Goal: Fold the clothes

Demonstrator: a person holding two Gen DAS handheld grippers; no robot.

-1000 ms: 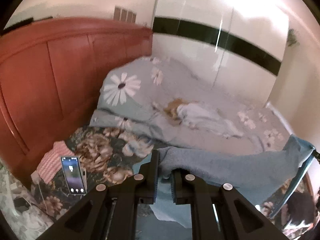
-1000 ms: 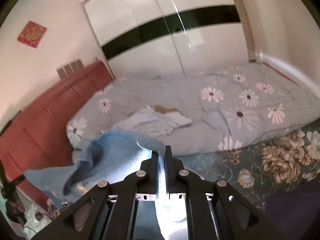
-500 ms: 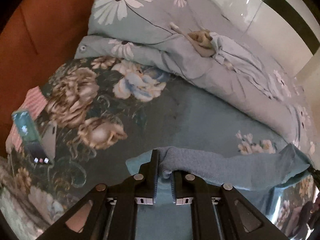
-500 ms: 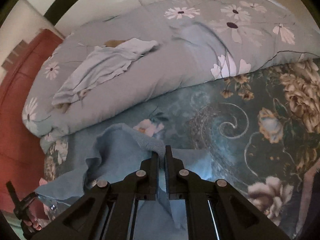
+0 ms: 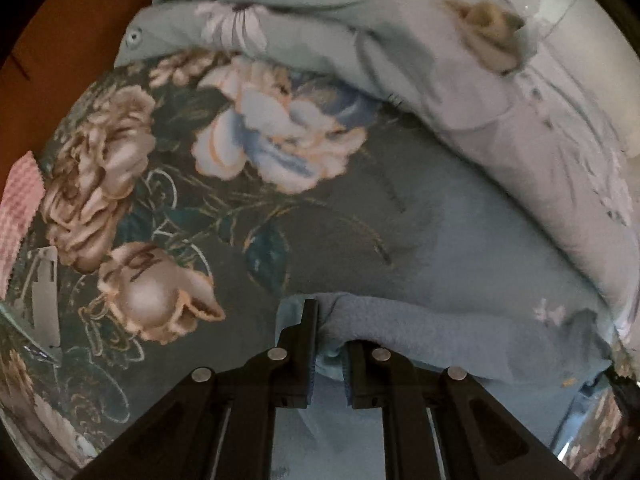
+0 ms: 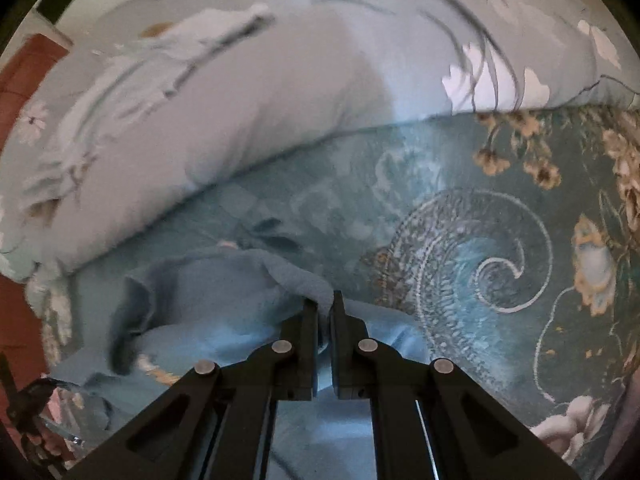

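Note:
A blue fleece garment (image 5: pixel 440 336) hangs between both grippers just above the dark floral bedsheet (image 5: pixel 168 208). My left gripper (image 5: pixel 330 332) is shut on one corner of it; its edge runs off to the right. My right gripper (image 6: pixel 325 308) is shut on the other corner, and the garment (image 6: pixel 208 296) sags in folds to the left. The other gripper (image 6: pixel 28 412) shows at the lower left edge of the right wrist view.
A pale blue duvet (image 5: pixel 460 92) with daisy print is bunched along the far side of the bed, with light clothes (image 6: pixel 168 56) on top. A pink checked cloth (image 5: pixel 18 208) and a phone (image 5: pixel 44 300) lie at the left. The red headboard (image 6: pixel 24 80) is behind.
Both grippers have tipped down and lowered toward the bedsheet, carrying the blue garment. The wardrobe and wall have left the views. Grips are unchanged.

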